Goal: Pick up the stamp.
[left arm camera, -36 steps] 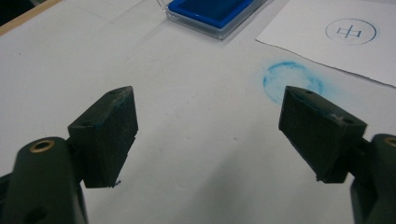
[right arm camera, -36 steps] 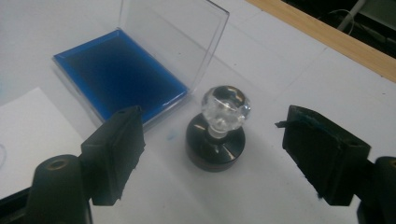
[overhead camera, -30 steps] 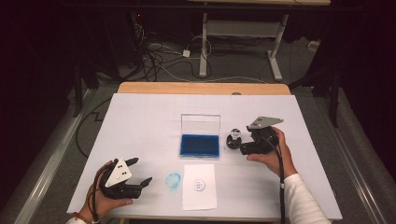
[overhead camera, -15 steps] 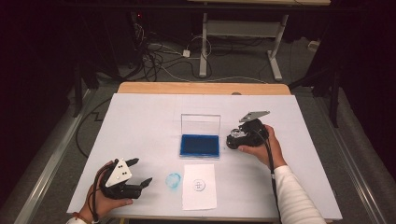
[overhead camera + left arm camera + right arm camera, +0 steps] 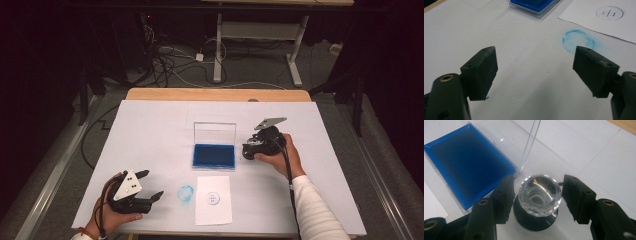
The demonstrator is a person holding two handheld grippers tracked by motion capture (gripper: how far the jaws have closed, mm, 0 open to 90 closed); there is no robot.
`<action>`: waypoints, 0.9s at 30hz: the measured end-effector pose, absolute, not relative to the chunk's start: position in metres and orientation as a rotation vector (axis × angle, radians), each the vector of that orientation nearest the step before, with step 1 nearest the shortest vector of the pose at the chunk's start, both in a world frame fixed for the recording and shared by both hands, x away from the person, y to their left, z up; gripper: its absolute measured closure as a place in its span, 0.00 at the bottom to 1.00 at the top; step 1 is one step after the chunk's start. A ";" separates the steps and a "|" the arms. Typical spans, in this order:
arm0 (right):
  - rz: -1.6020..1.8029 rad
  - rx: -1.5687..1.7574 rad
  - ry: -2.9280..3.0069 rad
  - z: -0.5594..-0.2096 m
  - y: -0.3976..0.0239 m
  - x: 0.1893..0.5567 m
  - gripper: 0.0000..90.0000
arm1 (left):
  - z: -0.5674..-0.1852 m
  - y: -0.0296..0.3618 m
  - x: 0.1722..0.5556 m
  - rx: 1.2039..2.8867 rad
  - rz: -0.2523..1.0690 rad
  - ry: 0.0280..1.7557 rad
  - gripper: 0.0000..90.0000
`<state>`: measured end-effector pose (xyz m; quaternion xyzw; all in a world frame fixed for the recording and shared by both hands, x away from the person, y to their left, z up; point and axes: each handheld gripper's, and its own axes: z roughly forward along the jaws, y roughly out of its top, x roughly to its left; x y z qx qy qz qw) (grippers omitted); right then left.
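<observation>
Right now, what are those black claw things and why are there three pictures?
The claws are grippers, tools a person holds, one in each hand. One picture comes from a camera above the table. The other two come from small cameras riding on each gripper. On the white table lie a blue ink pad with its clear lid up, a sheet of paper with a round stamp mark, and a blue smudge. The right gripper has just been closing around a stamp with a sparkly glass knob. I can't tell if it squeezes it yet. The left gripper is open and holds nothing.
</observation>
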<state>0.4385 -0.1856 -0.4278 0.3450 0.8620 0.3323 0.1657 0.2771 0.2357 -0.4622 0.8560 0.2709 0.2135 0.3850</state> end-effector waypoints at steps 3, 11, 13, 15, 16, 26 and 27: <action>0.925 0.981 2.462 -0.429 -0.183 0.439 0.57 | -0.463 0.236 0.277 2.183 0.541 0.689 0.22; 0.925 0.987 2.461 -0.431 -0.183 0.441 0.63 | -0.463 0.236 0.277 2.191 0.537 0.687 0.22; 0.919 0.992 2.460 -0.430 -0.183 0.440 0.63 | -0.463 0.236 0.277 2.191 0.536 0.685 0.22; 0.914 1.000 2.452 -0.430 -0.182 0.439 0.63 | -0.463 0.235 0.277 2.193 0.535 0.684 0.22; 0.914 1.000 2.452 -0.430 -0.182 0.439 0.63 | -0.463 0.235 0.277 2.196 0.535 0.683 0.22; 0.925 1.010 2.433 -0.425 -0.184 0.432 0.63 | -0.463 0.235 0.277 2.197 0.534 0.683 0.22; 0.929 1.012 2.428 -0.423 -0.185 0.430 0.63 | -0.463 0.235 0.277 2.196 0.534 0.683 0.22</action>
